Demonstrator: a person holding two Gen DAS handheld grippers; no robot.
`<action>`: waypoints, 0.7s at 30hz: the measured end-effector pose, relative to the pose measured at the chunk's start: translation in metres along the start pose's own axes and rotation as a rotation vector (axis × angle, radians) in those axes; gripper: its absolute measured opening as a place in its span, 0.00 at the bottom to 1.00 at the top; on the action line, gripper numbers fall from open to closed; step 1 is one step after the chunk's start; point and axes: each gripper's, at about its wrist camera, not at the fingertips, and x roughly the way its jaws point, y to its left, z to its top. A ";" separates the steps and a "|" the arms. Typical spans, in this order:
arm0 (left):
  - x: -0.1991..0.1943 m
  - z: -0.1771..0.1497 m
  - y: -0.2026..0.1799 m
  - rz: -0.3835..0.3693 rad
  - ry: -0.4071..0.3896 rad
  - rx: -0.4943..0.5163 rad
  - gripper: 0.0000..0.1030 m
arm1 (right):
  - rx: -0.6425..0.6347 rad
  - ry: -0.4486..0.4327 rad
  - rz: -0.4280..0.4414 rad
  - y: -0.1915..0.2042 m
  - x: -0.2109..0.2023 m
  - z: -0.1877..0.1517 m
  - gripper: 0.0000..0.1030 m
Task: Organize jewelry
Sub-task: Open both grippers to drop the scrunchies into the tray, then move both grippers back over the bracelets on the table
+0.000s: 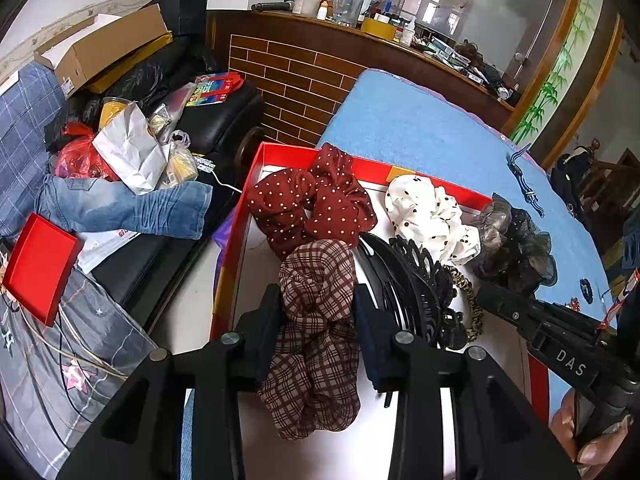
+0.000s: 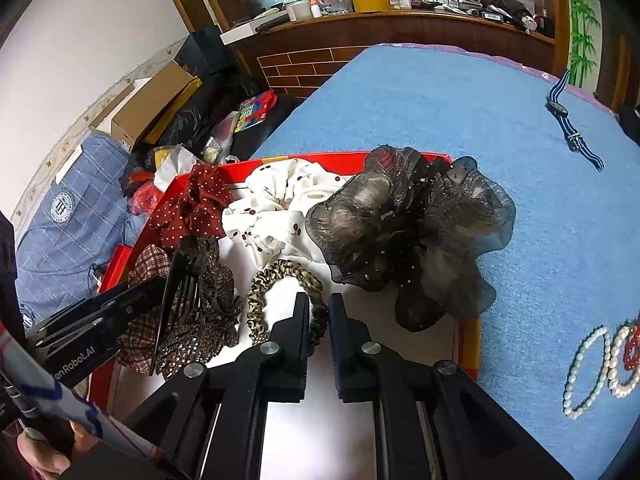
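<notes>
Left wrist view, left fingers [image 1: 269,312] clamped on plaid scrunchie [image 1: 316,336], right fingers [image 2: 300,320] pinching leopard scrunchie [image 2: 276,280]

Left wrist view: close above the red tray [image 1: 256,160] at its left end, facing forward and down. Right wrist view: close above its right end, angled leftward. Shared: tray [image 2: 468,332], blue surface [image 2: 440,100].

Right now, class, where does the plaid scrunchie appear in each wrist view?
Left wrist: the plaid scrunchie is at lower centre, clamped between the left gripper fingers.
Right wrist: plaid scrunchie at left, partly behind the comb.
Shared landmark: white cherry-print scrunchie.
</notes>
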 end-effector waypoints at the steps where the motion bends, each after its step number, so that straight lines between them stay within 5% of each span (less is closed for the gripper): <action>1: -0.001 0.000 -0.001 0.001 -0.002 0.001 0.36 | 0.002 -0.002 0.001 -0.001 -0.001 0.000 0.21; 21: -0.057 -0.003 -0.065 -0.052 -0.096 0.102 0.37 | 0.041 -0.119 0.063 -0.031 -0.092 -0.027 0.25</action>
